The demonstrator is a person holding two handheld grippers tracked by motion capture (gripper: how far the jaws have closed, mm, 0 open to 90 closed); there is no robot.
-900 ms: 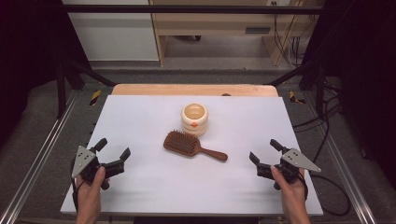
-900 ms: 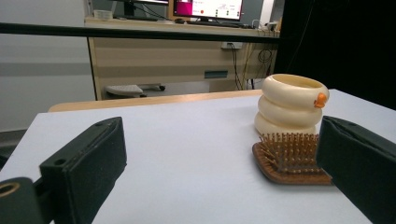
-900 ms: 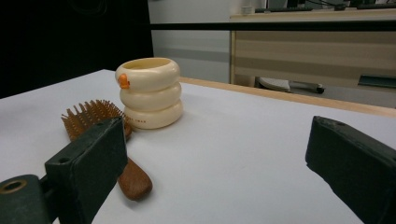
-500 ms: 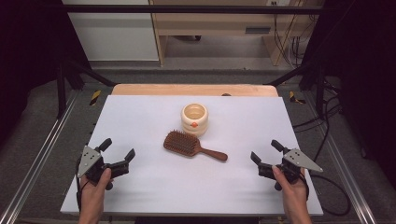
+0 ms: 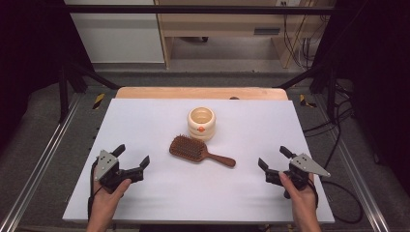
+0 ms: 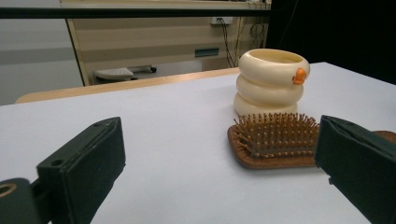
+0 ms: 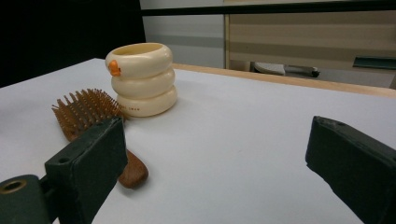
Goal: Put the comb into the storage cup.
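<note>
Left tongs (image 5: 131, 161): lower left of the high view, held in a hand (image 5: 104, 203), jaws spread wide, nothing between them. In their own view the brush (image 6: 275, 140) lies at right of centre, partly behind the right-hand jaw.

Right tongs (image 5: 274, 162): lower right of the high view, held in a hand (image 5: 302, 200), jaws likewise wide apart and empty.

Brush (image 5: 199, 150): wooden, bristles up, centre of the white bench (image 5: 145, 121), handle pointing to lower right; between the two tongs, apart from both.

Cup (image 5: 201, 123): cream, ringed, orange knob on its side; upright, just beyond the brush head, centre of frame.
</note>
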